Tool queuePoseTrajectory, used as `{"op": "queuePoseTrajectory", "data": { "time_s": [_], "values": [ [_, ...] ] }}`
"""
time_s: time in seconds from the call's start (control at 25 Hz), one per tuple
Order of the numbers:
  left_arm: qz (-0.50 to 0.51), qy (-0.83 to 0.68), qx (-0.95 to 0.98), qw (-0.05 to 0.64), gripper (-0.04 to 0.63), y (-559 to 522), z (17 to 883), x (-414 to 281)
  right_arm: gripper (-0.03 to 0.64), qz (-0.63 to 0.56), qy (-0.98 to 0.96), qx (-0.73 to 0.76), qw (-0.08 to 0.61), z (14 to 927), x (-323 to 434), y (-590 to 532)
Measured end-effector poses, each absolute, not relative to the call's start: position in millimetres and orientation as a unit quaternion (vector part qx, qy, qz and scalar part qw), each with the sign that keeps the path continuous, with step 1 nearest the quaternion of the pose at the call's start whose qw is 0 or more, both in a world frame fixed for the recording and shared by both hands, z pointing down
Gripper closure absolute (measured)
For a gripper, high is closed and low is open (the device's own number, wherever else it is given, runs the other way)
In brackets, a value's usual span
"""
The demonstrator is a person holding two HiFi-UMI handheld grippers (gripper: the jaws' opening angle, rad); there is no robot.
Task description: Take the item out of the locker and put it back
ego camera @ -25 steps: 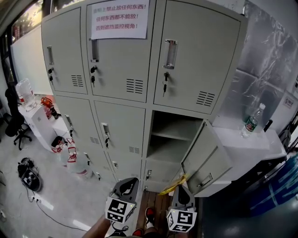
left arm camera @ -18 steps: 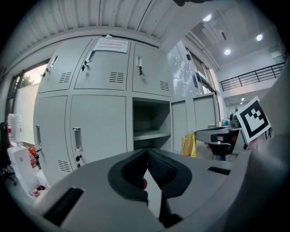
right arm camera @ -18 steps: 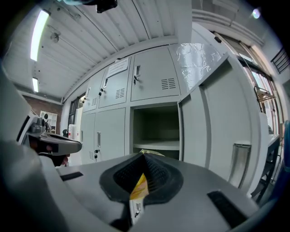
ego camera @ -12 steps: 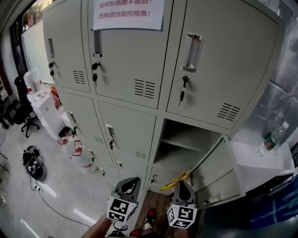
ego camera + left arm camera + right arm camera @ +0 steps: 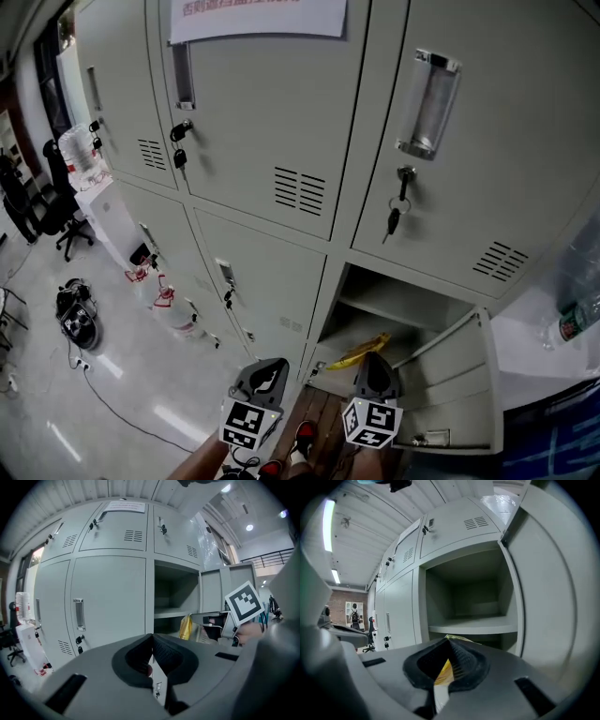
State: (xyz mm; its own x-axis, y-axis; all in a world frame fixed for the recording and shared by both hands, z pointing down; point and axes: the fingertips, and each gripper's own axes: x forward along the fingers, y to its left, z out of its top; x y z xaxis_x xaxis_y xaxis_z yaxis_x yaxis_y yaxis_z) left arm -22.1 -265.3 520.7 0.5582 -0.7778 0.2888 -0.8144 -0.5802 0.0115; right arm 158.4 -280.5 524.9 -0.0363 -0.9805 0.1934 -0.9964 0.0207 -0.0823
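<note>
The right gripper (image 5: 375, 367) was clamped tight on a yellow packet (image 5: 360, 352), which poked out past its tips at the mouth of the open locker compartment (image 5: 398, 302). Beside it, the left gripper (image 5: 266, 373) was closed and held nothing.

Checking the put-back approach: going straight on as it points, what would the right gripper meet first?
Likely the shelf edge inside the open locker; the right gripper, shut on a packet, aims about there. Depth is unclear; the door stands aside.
</note>
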Motion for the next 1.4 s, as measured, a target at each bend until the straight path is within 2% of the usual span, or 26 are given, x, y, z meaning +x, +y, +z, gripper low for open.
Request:
{"op": "queuePoseTrajectory", "data": {
  "time_s": [0.44, 1.4],
  "values": [
    [0.141, -0.47, 0.866, 0.093, 0.573, -285.2, 546.2, -17.4, 0.601, 0.129, -0.711, 0.689, 0.051, 564.1, 173.4, -336.6],
    [0.169, -0.467, 0.861, 0.108, 0.572, -282.3, 574.3, -4.9, 0.601, 0.172, -0.697, 0.686, 0.119, 650.6, 183.2, -335.9]
  ]
}}
